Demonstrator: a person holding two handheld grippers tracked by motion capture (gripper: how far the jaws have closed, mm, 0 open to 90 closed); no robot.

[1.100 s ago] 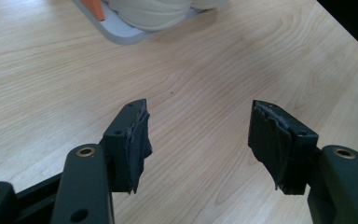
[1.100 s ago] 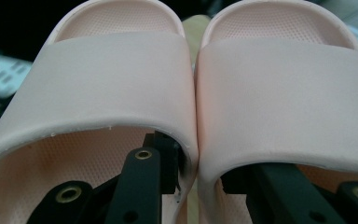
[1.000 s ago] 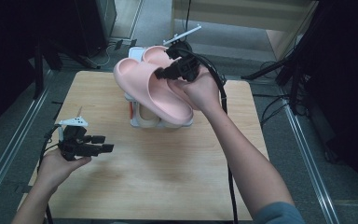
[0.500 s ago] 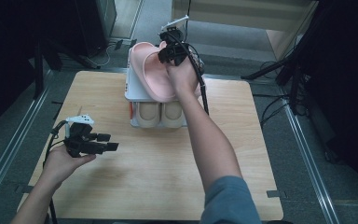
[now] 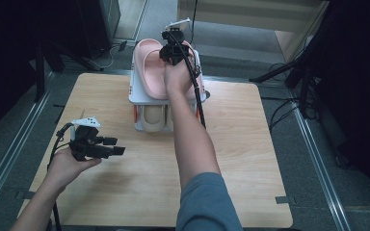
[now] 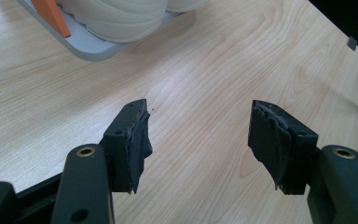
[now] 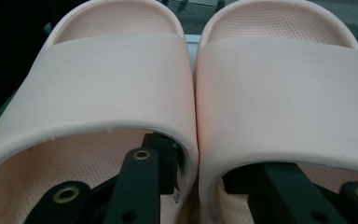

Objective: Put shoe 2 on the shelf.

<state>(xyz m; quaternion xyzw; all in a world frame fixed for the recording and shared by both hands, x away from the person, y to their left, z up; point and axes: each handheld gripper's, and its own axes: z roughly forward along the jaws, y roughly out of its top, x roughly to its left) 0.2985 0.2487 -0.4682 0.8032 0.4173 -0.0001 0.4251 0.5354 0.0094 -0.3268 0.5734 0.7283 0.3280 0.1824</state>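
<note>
The right gripper, clamping both pink slippers, has moved far onto the rack; release is remaining. The left gripper is waiting open, empty.

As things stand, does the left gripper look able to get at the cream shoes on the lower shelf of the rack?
Probably yes. The left gripper is open with nothing between its jaws, and bare table lies between it and the cream shoes. The right gripper is up at the pink slippers on top of the rack.
</note>
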